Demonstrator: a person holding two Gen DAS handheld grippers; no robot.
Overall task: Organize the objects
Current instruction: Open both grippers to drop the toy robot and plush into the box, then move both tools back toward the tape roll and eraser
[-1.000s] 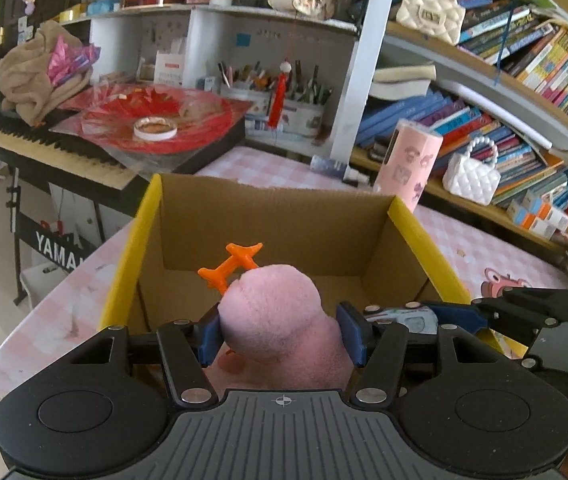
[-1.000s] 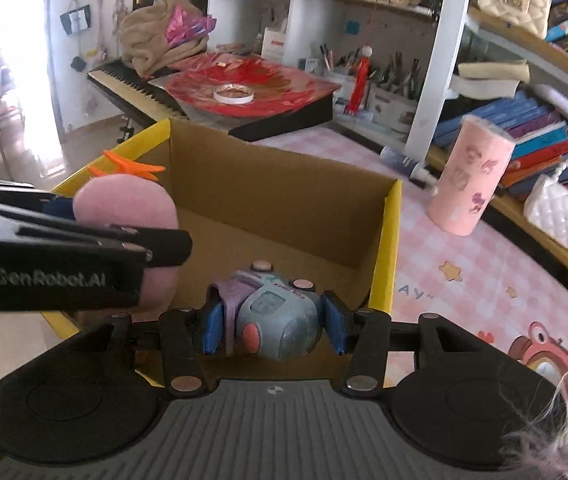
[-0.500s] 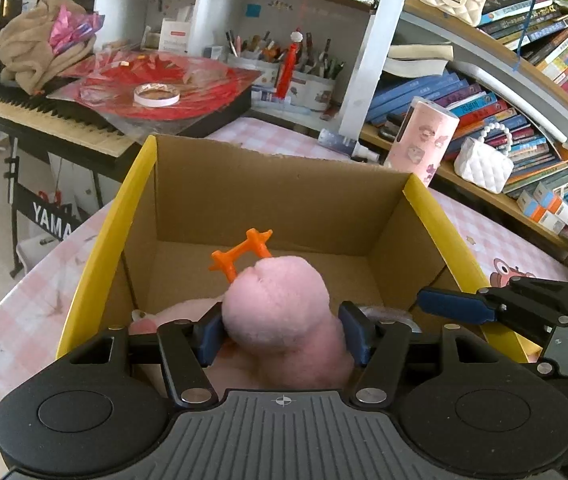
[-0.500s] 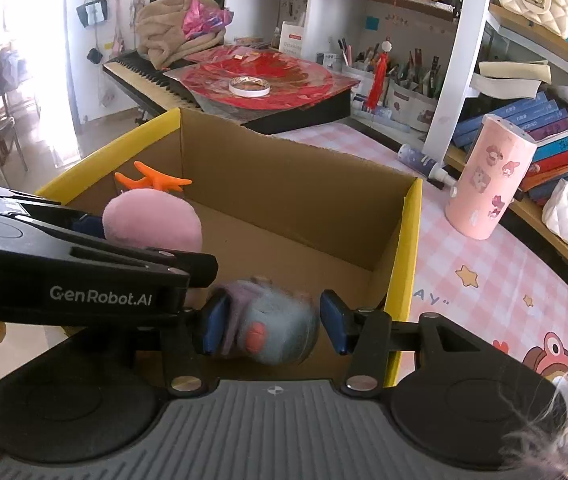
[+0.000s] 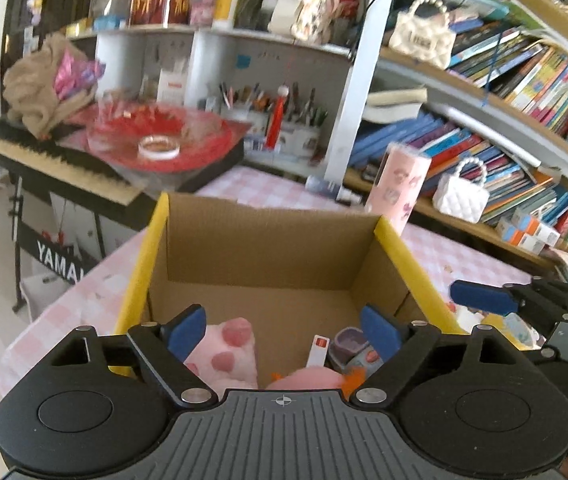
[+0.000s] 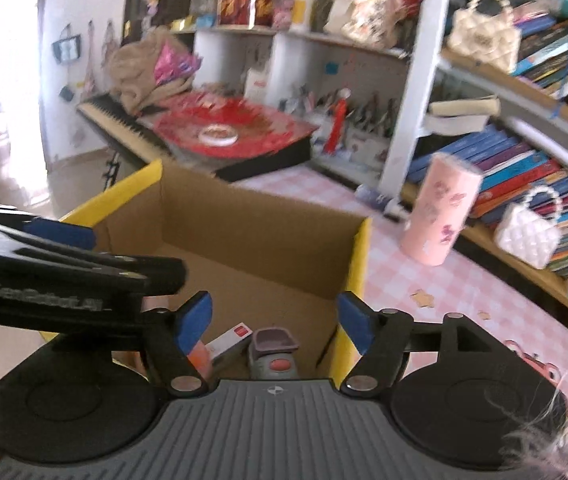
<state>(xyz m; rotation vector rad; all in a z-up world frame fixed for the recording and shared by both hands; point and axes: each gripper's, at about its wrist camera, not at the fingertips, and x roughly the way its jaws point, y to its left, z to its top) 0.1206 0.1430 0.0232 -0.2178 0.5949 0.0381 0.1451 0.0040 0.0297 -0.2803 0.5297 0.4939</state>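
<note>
Pink plush toy (image 5: 228, 350) with darker pink spots and grey-purple toy (image 6: 274, 354) with a red button both lie on the cardboard box (image 5: 260, 248) floor, near wall side. Left gripper (image 5: 284, 330) and right gripper (image 6: 274, 318) jaws just opened, released, nothing between them. Box far half is bare; yellow-taped rims flank both grippers.

Open-topped brown cardboard box with yellow edges (image 5: 268, 248) — far half of floor bare, room to reach in. Near end occupied: pink plush toy (image 5: 228, 344), grey-purple toy car (image 6: 274, 354), small white-and-red carton (image 6: 230, 340). Tall pink printed cup (image 6: 440, 212) stands just beyond the box's right wall — the pink checked tablecloth (image 6: 424, 284) between them lies bare.
</note>
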